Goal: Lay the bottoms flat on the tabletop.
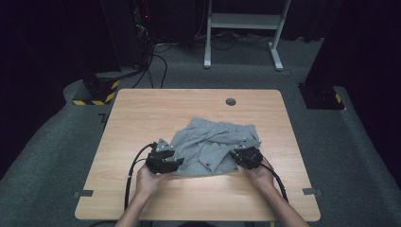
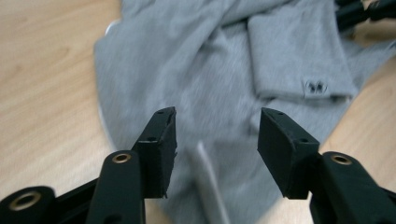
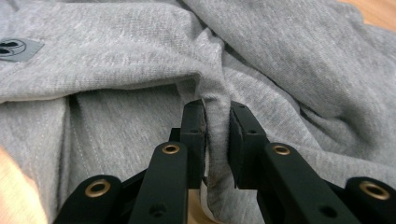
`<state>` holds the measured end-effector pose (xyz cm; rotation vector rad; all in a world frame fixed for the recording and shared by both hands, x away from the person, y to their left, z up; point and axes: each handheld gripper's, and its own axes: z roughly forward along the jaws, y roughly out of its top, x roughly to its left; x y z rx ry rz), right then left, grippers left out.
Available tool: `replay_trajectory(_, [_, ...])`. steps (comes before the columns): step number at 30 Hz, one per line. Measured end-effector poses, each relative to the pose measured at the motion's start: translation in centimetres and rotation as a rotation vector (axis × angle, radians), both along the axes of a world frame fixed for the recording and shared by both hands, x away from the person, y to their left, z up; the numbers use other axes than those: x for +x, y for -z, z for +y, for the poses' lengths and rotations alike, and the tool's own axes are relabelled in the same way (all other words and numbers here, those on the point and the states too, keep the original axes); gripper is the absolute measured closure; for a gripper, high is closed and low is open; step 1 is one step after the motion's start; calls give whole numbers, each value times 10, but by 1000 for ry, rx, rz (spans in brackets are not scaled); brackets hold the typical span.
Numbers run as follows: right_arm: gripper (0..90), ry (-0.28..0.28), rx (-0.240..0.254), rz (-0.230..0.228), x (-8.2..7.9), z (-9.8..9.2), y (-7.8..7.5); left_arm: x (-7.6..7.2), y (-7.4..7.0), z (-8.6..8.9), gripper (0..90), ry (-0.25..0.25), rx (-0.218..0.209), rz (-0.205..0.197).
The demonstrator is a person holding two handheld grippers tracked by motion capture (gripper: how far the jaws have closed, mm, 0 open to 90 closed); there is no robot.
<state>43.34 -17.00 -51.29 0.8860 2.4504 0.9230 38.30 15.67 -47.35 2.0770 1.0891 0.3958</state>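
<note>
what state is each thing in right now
grey garment: crumpled, partly folded, lying on the table
left gripper: jaws open over the cloth, nothing pinched
right gripper: jaws shut on a fold of the garment
cable hole: uncovered

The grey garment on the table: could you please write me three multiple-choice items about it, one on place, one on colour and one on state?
1. Where does the grey garment lie on the wooden table?
A. at the far edge by the round hole
B. on the near half, between the two grippers
C. hanging over the left edge

2. What colour is the garment?
A. grey
B. red
C. dark blue

3. How do the grippers stand?
A. both open
B. left gripper open above the cloth, right gripper shut on a fold
C. both shut on cloth

Answers: 1 B, the high view shows it near the hands; 2 A, grey in every view; 3 B, the left fingers stand apart, the right ones pinch a fold.
</note>
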Motion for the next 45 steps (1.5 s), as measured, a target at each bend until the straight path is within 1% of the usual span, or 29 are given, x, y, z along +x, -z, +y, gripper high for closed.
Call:
replay_trajectory(2, [774,-1,-6,-2,6,4,0,8,6,-6,470,-8,9,0])
replay_trajectory(5, [778,11,3,6,17,9,0,19,22,-13,470,-34,28,25])
replay_trajectory(6, [781,21,6,17,20,11,-1,22,26,-13,469,-45,38,28])
replay_trajectory(7, [781,23,6,13,23,12,-1,23,29,-13,465,-54,36,25])
replay_trajectory(8, [781,28,11,13,26,13,0,22,31,-12,465,-65,19,23])
replay_trajectory(9, [781,34,13,20,29,14,-1,22,32,-11,467,-72,8,18])
replay_trajectory(10, [781,41,12,28,32,15,-1,21,33,-10,467,-76,6,16])
replay_trajectory(11, [781,40,6,27,35,16,-2,20,35,-8,467,-79,15,10])
replay_trajectory(12, [781,44,8,22,37,17,-1,20,36,-7,467,-84,33,10])
replay_trajectory(13, [780,50,11,31,39,18,-2,19,38,-6,466,-93,38,5])
replay_trajectory(15, [777,59,0,41,44,21,-3,18,41,-1,469,-104,29,9])
replay_trajectory(16, [774,59,-14,38,45,23,-4,18,43,1,469,-107,29,10])
replay_trajectory(17, [764,55,-26,33,45,25,-4,18,45,2,469,-107,29,2])
replay_trajectory(18, [749,51,-25,29,45,27,-4,17,45,3,469,-108,25,-2])
replay_trajectory(19, [729,52,-19,30,45,27,-4,17,46,3,467,-109,28,-8])
replay_trajectory(20, [700,56,-9,41,45,27,-4,17,47,3,462,-113,28,-15])
replay_trajectory(22, [626,57,15,66,44,26,-6,16,50,2,448,-114,33,-44])
replay_trajectory(24, [574,63,33,51,39,25,-13,14,53,3,433,-119,19,-67])
replay_trajectory(26, [542,58,81,33,33,22,-23,15,53,3,431,-130,13,-62])
replay_trajectory(27, [531,58,98,24,30,21,-27,15,53,4,427,-132,19,-65])
replay_trajectory(29, [516,47,121,12,23,21,-35,16,53,3,418,-140,22,-66])
replay_trajectory(32, [519,17,104,-4,9,28,-42,16,53,1,389,-147,43,-77])
replay_trajectory(33, [523,5,105,-6,5,31,-42,15,52,1,382,-148,49,-80])
replay_trajectory(35, [524,-14,111,13,-2,39,-41,16,53,1,378,-148,41,-76])
replay_trajectory(36, [524,-21,105,21,-4,44,-39,16,53,1,376,-152,34,-72])
replay_trajectory(39, [522,-46,64,42,-6,60,-28,16,53,2,372,-148,39,-75])
replay_trajectory(42, [526,-55,58,64,-5,71,-19,16,53,2,370,-149,40,-76])
replay_trajectory(44, [558,-60,45,77,-4,76,-14,16,53,1,369,-149,40,-76])
replay_trajectory(45, [583,-62,28,84,-3,78,-11,16,53,2,369,-150,40,-76])
